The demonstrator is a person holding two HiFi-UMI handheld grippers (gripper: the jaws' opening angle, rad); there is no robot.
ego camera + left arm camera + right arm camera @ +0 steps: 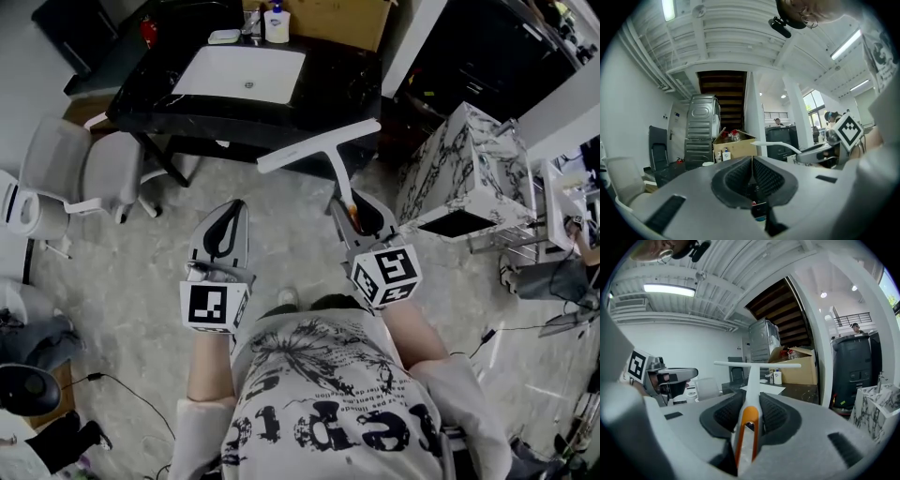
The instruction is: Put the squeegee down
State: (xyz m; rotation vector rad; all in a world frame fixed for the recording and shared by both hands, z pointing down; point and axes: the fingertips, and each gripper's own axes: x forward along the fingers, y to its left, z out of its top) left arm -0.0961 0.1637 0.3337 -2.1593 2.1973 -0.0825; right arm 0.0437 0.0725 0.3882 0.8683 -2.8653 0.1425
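The squeegee [323,148] has a white T-shaped blade and a white handle with an orange end. My right gripper [351,204] is shut on that handle, with the blade sticking out ahead over the floor, just short of the black counter [141,94]. In the right gripper view the handle [752,380] runs between the pads of the right gripper [751,398], blade level. My left gripper [228,214] is beside it to the left, shut with nothing in it. The left gripper view shows its jaws [752,160] closed together and the squeegee blade [776,145] to the right.
The black counter holds a white sink [239,73] and a soap bottle [277,23]. A cardboard box [328,19] stands behind it. White chairs [84,164] are at the left, and a marble-patterned box [469,169] at the right. Cables lie on the floor [122,272].
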